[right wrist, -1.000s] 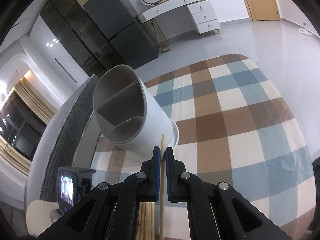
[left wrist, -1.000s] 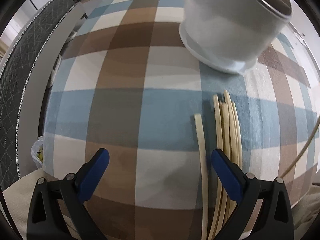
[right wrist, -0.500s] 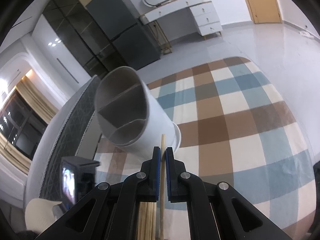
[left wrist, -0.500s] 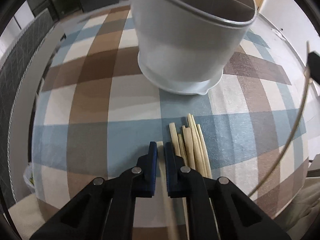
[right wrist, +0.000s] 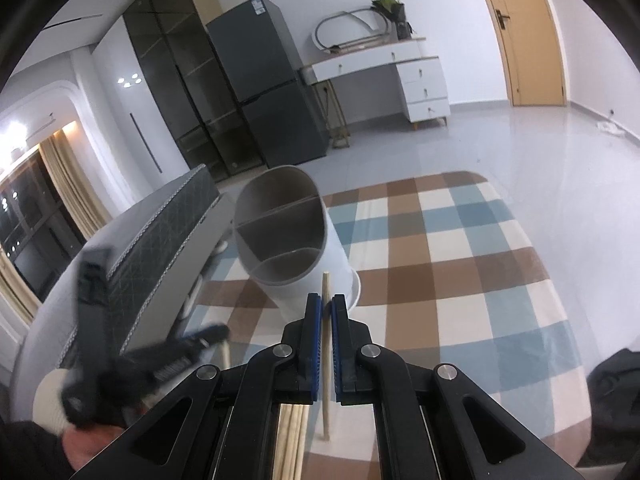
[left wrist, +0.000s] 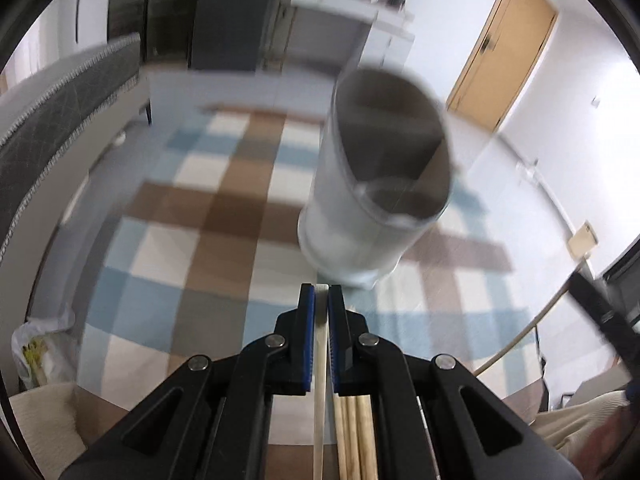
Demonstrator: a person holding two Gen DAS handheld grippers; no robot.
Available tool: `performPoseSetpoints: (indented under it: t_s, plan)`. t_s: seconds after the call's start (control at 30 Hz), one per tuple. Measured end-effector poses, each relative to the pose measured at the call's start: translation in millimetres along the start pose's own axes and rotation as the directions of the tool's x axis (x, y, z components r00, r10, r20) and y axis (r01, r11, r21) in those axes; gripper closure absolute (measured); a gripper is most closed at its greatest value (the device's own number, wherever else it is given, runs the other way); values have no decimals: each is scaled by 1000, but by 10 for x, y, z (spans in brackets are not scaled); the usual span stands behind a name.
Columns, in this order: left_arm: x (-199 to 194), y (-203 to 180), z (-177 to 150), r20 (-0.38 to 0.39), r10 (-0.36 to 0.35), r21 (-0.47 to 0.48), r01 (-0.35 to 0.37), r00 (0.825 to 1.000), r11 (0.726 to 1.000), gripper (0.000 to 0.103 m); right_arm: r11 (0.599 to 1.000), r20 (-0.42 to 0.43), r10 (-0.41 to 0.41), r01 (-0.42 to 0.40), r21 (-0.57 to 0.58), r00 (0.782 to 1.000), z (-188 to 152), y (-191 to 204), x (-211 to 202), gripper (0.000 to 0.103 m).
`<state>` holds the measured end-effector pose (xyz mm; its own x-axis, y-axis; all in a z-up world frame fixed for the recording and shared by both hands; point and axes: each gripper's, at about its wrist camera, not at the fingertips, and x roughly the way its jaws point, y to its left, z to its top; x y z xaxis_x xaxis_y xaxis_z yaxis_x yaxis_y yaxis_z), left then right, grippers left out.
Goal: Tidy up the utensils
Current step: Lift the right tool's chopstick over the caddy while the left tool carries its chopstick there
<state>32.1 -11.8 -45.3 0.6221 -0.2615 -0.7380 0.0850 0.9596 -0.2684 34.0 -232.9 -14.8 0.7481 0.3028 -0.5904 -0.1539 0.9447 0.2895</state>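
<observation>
A white cylindrical utensil holder (left wrist: 376,196) with inner dividers stands on the plaid tablecloth (left wrist: 192,256); it also shows in the right wrist view (right wrist: 288,248). My left gripper (left wrist: 321,300) is shut on a pale chopstick (left wrist: 320,360) and held above the table, in front of the holder. Several wooden chopsticks (left wrist: 354,436) lie below it. My right gripper (right wrist: 326,308) is shut on a wooden chopstick (right wrist: 326,344), just in front of the holder. The left gripper shows blurred at the lower left of the right wrist view (right wrist: 218,332).
A grey quilted headboard (right wrist: 160,248) runs along the table's left side. A plastic bag (left wrist: 36,344) lies at the left edge. A dark fridge (right wrist: 272,80), a white desk (right wrist: 384,68) and a wooden door (right wrist: 520,32) stand beyond.
My left gripper closed on the pale chopstick and lifted it off the cloth, tilting up toward the holder. My right gripper stayed shut on its chopstick, nearly still.
</observation>
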Motion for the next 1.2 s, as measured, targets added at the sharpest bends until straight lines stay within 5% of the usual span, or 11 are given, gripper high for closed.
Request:
performPoseSetpoints:
  t_s: [0.3,0.83,1.2]
  plan:
    - [-328,-67,127,127,-38,58,31,991,998,101,999,40,-2,3,-40,999,-79,124,-148,99]
    - [-528,-316,175,97,44,150,-58,994,987,101,999,112,23,-19,-41,993,-112,165,-440,99]
    - [-651,-419,362,94,4,179,-21,996,984,102,999,147,31,-24,-46,989,-26,182,-481,99]
